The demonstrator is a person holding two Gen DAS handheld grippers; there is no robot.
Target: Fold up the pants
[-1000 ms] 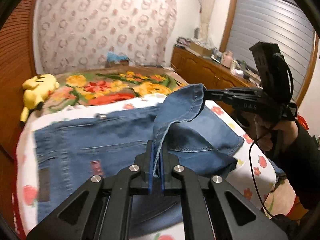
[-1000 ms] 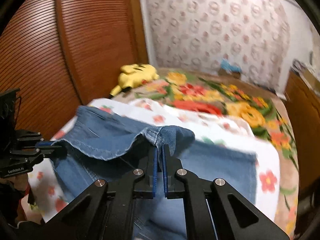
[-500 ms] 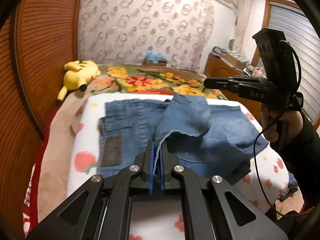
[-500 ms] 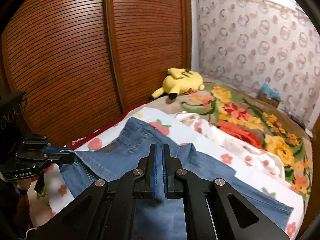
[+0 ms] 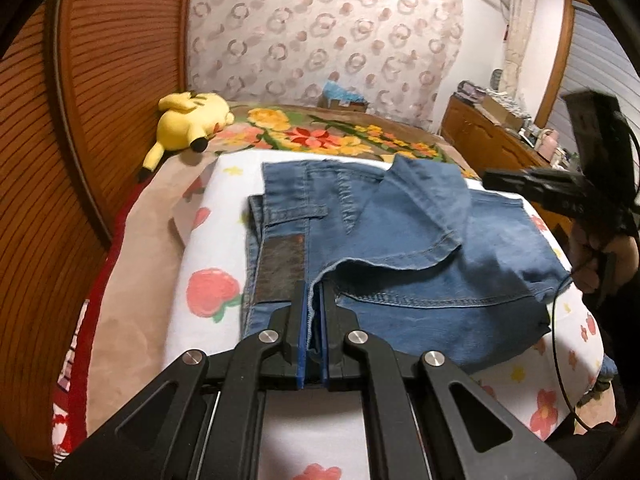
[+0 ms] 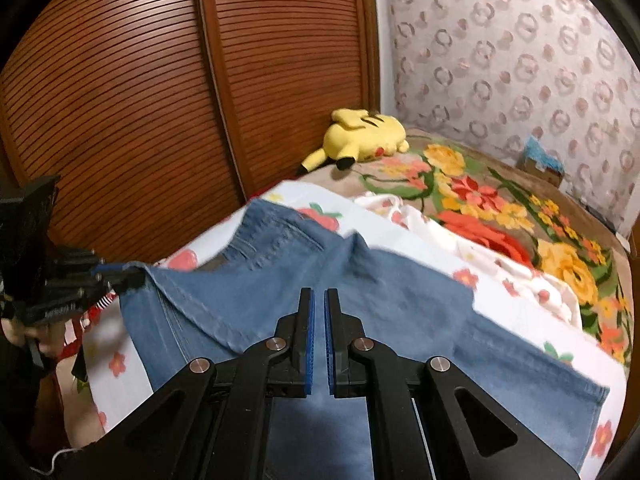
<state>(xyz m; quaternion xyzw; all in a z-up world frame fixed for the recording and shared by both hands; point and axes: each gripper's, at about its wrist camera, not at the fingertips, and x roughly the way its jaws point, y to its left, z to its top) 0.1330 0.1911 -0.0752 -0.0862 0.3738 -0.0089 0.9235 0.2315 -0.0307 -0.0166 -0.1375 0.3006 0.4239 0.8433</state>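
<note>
Blue denim pants (image 5: 400,248) lie on a white flowered sheet on the bed, with a leg end folded over toward the waistband and its brown patch (image 5: 280,268). My left gripper (image 5: 312,292) is shut on the hem edge of the folded leg, low over the pants. It also shows at the left of the right wrist view (image 6: 120,276), holding the hem. My right gripper (image 6: 319,296) has its jaws slightly apart with nothing between them, above the pants (image 6: 320,276). It also shows at the right of the left wrist view (image 5: 492,178), clear of the fabric.
A yellow plush toy (image 5: 188,122) lies at the bed's far left by the brown slatted wardrobe doors (image 6: 140,80). A flowered blanket (image 6: 500,216) covers the far half of the bed. A wooden dresser (image 5: 492,144) with clutter stands at the right.
Both grippers carried the leg end across toward the waistband and lowered it. The right gripper has let go of the hem and drawn back; the left still holds it.
</note>
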